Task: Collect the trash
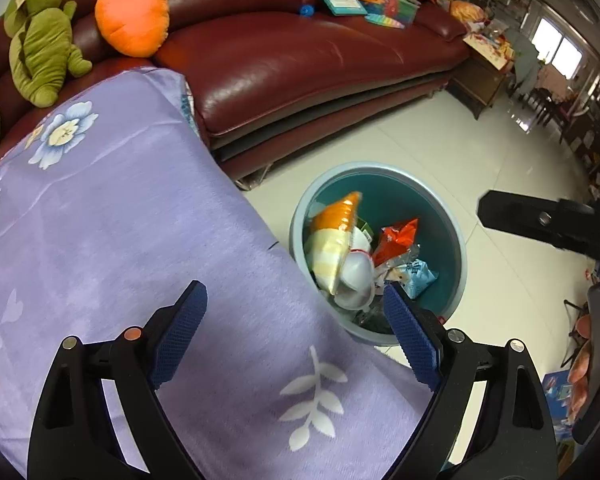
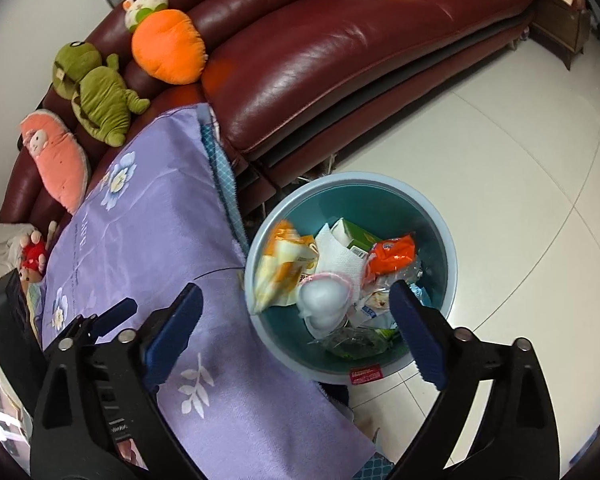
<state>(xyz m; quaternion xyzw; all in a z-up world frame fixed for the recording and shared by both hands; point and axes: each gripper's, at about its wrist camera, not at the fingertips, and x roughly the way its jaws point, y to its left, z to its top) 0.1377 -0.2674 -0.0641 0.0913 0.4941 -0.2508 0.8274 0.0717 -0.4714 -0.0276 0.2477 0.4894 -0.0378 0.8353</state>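
Right gripper (image 2: 292, 332) hanging over edge of purple cloth (image 2: 148, 248) and blue bin (image 2: 440, 216), blue pads (image 2: 414, 332) standing wide apart, nothing sitting between them. Bin sitting on white floor (image 2: 520, 168), touching cloth edge. Orange wrapper (image 2: 392, 254), yellow bag (image 2: 280, 268), white tissue (image 2: 336, 256), green box (image 2: 358, 236) lying inside. Red sofa (image 2: 340, 60) standing behind, holding green frog toy (image 2: 96, 96) and orange cushion (image 2: 168, 50).

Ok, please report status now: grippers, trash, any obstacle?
Left gripper open, empty. Right gripper open, empty. Trash in bin. Nothing blocking.
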